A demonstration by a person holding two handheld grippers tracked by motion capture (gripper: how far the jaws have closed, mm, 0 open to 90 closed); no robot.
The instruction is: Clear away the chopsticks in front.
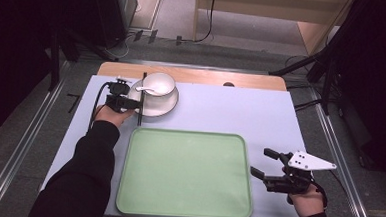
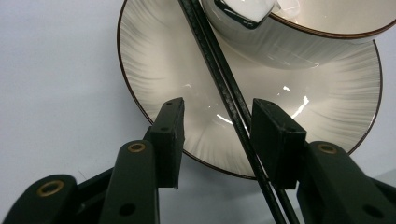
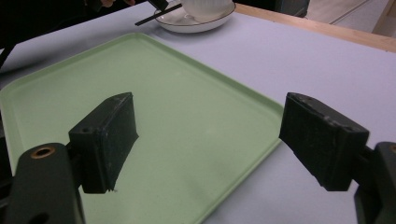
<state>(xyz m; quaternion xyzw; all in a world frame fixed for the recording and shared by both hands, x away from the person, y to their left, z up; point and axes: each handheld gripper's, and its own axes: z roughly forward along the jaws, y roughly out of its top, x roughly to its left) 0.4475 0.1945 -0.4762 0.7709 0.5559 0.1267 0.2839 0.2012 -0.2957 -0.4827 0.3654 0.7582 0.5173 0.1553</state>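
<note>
- The black chopsticks (image 2: 219,74) lie across the left rim of the white plate (image 2: 154,65), running between the jaws of the left gripper (image 2: 219,128), close against one pad (image 2: 275,135) and clear of the other.
- Count: two chopsticks side by side, one plate, one bowl (image 1: 158,83) on it, one spoon (image 1: 147,90) in the bowl, one green tray (image 1: 185,173).
- The left gripper stands half open, not clamped on the chopsticks.
- The right gripper (image 1: 268,165) hovers wide open and empty beside the tray's right edge.

Pale lilac-topped table (image 1: 241,111) with wooden far edge, grey floor (image 1: 224,52), perhaps light wooden furniture (image 1: 266,7) beyond.
</note>
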